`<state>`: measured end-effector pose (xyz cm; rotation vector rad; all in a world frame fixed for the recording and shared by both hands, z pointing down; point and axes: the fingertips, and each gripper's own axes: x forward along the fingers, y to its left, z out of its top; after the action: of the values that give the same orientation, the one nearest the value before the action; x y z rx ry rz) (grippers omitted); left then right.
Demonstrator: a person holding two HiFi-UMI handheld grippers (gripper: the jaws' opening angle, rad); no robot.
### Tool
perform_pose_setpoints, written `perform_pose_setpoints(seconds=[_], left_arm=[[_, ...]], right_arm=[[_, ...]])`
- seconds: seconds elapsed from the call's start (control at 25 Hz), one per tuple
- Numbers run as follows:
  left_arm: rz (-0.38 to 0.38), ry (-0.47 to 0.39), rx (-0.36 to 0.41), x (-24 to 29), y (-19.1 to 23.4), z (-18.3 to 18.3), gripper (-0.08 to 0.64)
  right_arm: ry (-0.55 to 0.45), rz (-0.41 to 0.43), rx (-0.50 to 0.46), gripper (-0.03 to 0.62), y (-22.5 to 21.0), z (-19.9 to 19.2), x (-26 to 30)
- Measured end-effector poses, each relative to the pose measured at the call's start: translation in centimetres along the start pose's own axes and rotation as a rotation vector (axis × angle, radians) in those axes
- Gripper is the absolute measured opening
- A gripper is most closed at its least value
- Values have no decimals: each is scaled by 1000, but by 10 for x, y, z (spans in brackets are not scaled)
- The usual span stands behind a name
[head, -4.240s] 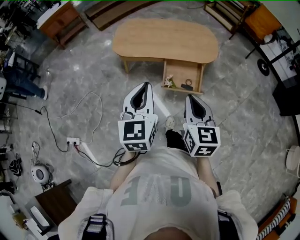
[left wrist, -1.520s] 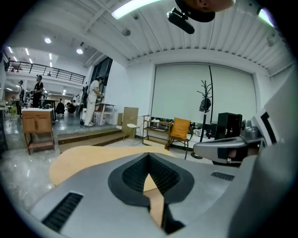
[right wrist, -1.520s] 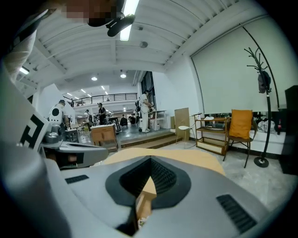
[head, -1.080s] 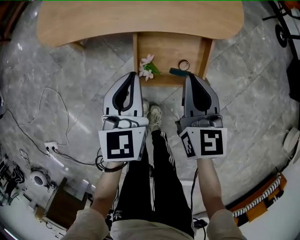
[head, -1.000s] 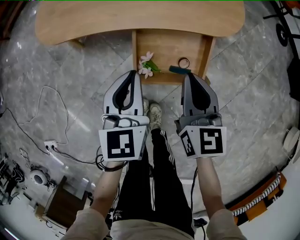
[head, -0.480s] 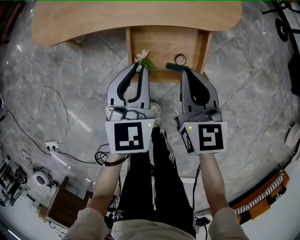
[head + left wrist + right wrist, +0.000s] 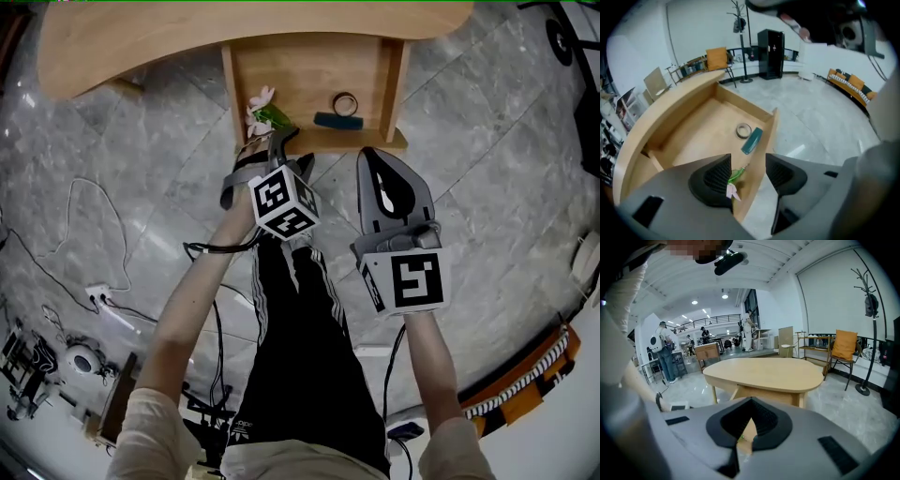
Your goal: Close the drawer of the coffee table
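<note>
Although the job is to shut it, the drawer (image 7: 323,141) stands pulled well out from under the coffee table (image 7: 141,42), so none of the closing shows as done. Both hands are at its front edge, which looks like the approach to a push; the whole slide inward is left, by my judgement.

The left gripper (image 7: 748,161) has just been opening its jaws and they now stand released, wide apart, tilted down over the front left corner. The front edge runs between them with no pad pressing on it. A flower sprig (image 7: 261,108) lies right by one pad; whether it touches I cannot tell. The right gripper (image 7: 375,157) is clenched on nothing, its tip just short of the front edge near the right corner.

By count: one coffee table, one drawer, two grippers. Three loose things lie inside the drawer near its front — one flower sprig, one ring (image 7: 345,103) and one teal bar (image 7: 337,121).
</note>
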<state>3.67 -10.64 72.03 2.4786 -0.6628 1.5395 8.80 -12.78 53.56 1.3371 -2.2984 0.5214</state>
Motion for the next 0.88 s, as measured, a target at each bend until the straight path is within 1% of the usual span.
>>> perform_pose_setpoints(seconds=[0.2,0.36,0.44,0.48,0.56,0.64,0.76,0.88], left_arm=[[-35,150,163,38,-24,-34,216],[-11,240,290,58,-28,-48,213],[7,258,340,62,-27,-50,175],[12,263,356,63,-27,-50,147],[19,278,378,63,-28,-50,120],[44,290,401,63,-31,-51,84],[73,296,407,64,-34,-52,80],[65,299,396,63,-33,-52,78]], right_arm=[[29,1,6,6,-5,-19,0],[45,4,16,6,-5,-30,1],[50,9,19,6,-3,-32,2],[51,10,20,5,-2,-32,3],[53,11,23,6,-1,-31,2],[55,9,29,6,-2,-32,1],[55,5,38,6,-2,-33,-2],[56,-3,39,6,-4,-32,-5]])
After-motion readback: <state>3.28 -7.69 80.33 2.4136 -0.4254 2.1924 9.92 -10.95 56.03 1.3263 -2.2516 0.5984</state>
